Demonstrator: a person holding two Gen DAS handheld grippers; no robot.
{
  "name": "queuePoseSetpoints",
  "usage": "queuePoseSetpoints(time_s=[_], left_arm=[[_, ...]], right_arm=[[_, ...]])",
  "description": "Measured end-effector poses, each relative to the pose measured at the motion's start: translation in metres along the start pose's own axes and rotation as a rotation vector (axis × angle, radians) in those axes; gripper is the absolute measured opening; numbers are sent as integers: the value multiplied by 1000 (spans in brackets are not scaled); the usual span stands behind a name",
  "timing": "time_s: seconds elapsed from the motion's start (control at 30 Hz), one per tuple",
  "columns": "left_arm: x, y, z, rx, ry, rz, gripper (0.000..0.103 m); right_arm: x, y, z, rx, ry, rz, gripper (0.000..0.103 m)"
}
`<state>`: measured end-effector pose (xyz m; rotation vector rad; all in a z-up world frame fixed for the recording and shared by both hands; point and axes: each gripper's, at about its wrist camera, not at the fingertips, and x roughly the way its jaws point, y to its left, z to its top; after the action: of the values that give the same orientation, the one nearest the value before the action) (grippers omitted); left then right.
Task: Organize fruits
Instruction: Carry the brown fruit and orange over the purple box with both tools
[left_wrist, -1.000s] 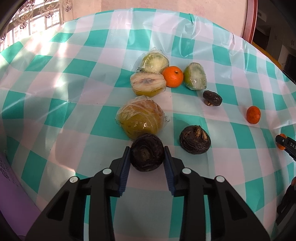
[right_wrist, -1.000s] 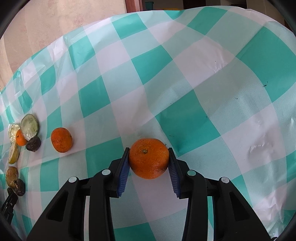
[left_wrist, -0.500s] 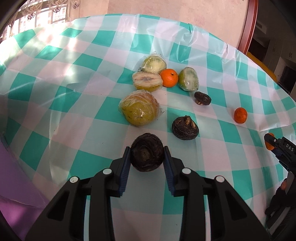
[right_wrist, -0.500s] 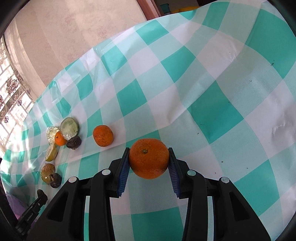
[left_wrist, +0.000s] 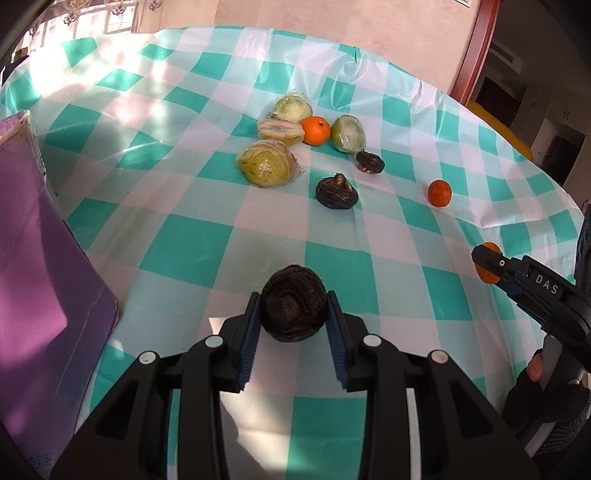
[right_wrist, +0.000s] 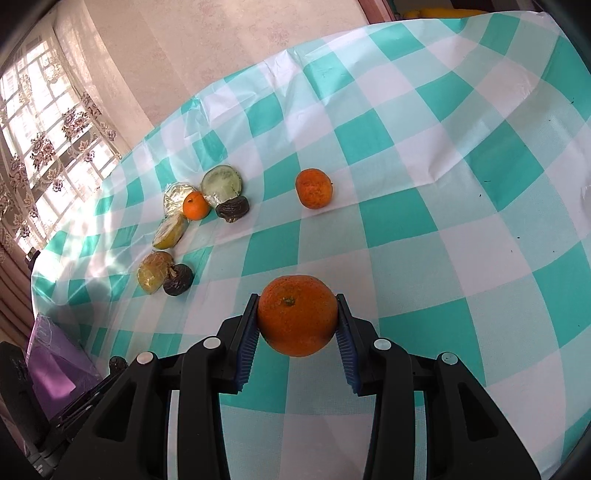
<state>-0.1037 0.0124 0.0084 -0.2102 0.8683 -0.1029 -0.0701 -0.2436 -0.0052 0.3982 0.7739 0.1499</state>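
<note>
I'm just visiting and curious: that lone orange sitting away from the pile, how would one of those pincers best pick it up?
Probably from above, fingers closing across the widest middle of the lone orange. It is round, so any side works, and bare tablecloth surrounds it, with nothing touching it.

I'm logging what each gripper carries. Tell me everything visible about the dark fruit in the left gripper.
The dark fruit is roundish, brown-black and wrinkled, with ringed creases around a small central scar that faces the camera. Its skin looks dry and leathery. It sits clamped between the blue-padded fingers of the left gripper, one pad on each side, held above the checked tablecloth. No other fruit touches it.
</note>
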Motion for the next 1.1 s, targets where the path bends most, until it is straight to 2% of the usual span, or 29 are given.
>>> queuePoseSetpoints(time_s=[0.33,0.5,0.93,1.1], left_arm=[[-31,4,-34,36,-20,-30,34],[-44,5,-44,56,-62,-36,34],[-64,12,-61,65,-114,-65,34],[-72,13,-65,71,-135,-48,34]], right_arm=[[-17,32,-40,-84,50,50,39],[-23,47,-60,-118,85,75,39],[-39,83,-94,-209,102,122,39],[-38,93,-101,-221,126,137,39]])
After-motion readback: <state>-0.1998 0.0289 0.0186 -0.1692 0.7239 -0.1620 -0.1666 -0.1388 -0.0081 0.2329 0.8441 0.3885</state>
